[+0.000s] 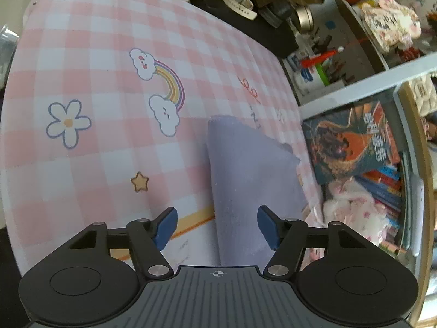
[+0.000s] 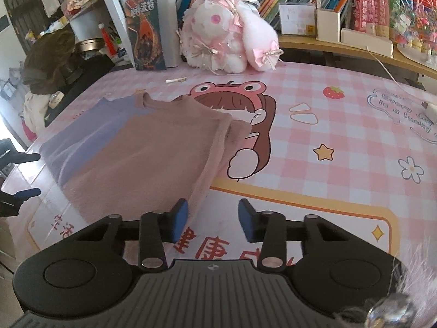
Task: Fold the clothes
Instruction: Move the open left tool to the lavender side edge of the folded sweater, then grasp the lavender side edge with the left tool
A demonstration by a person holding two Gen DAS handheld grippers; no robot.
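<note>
A folded garment, pink on the right part and lavender on the left, lies flat on the pink checked table mat. In the left wrist view only its lavender part shows, running between the jaws toward the mat's right edge. My left gripper is open just above the lavender cloth, holding nothing. My right gripper is open and empty; its left fingertip sits at the pink cloth's near corner. The left gripper's fingertips also show at the far left in the right wrist view.
A pink plush rabbit and upright books stand at the table's back. A shelf with books and boxes runs behind. Dark clothes and a watch lie past the mat's far edge. A white cable crosses the right side.
</note>
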